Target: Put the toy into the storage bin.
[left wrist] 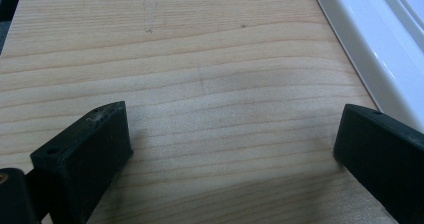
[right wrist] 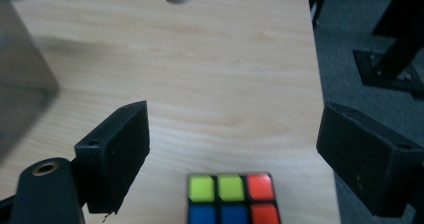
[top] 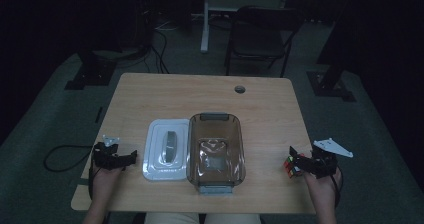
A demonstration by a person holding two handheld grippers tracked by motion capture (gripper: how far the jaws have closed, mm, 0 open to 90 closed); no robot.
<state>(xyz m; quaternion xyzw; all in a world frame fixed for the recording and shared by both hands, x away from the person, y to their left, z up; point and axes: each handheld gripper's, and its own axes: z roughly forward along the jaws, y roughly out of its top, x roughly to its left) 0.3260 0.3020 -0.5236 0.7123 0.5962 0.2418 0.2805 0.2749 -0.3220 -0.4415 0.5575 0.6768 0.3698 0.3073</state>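
Black jaws of the right gripper stand wide apart, holding nothing, and a colour-tiled puzzle cube sits between them on the wooden surface, touching neither jaw; its top shows yellow-green, orange and blue tiles. From the high view this cube lies near the surface's right edge, toward the near right corner, just ahead of the right gripper and the right hand that holds it.

Over at the near left corner, the left hand holds the left gripper. Its jaws are also spread wide and empty above bare wood, with the rim of a white lid just beside one jaw.

Between the two grippers, near the middle of the near edge, a clear brownish container stands open; something pale lies in its bottom, though the dim light makes it hard to tell what. The white lid lies flat on the container's left side, touching or nearly touching it. A round hole sits near the far edge.
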